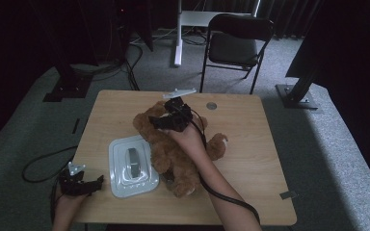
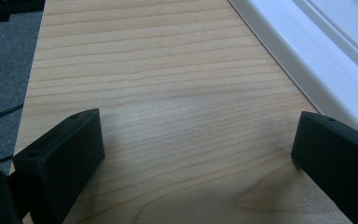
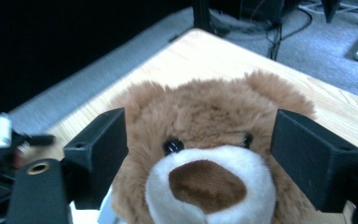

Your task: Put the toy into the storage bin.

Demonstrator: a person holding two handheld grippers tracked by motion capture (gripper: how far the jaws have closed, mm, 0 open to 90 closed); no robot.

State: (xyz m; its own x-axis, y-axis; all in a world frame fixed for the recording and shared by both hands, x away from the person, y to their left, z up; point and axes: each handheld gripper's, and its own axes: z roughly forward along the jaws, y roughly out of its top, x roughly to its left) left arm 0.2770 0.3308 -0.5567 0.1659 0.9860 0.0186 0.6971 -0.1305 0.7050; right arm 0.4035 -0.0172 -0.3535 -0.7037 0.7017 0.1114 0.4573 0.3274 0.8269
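One brown teddy bear (image 1: 173, 149) lies in the middle of the wooden table (image 1: 250, 159), sprawled on its back with its head toward the far edge. Just beside it, on its left in the high view, sits one white tray (image 1: 120, 185) with a single grey object (image 1: 133, 161) in it; what that object is cannot be made out. Two grippers are in play. The right gripper (image 1: 160, 121) hovers over the bear's head, its jaws spread wide, and in the right gripper view the bear's face (image 3: 205, 168) sits between them with the pads off the fur. The left gripper (image 1: 96, 182) rests at the table's near-left corner, jaws released and apart over bare wood, the tray's rim (image 2: 307, 56) just beside it. One black folding chair (image 1: 236, 43) stands beyond the table.
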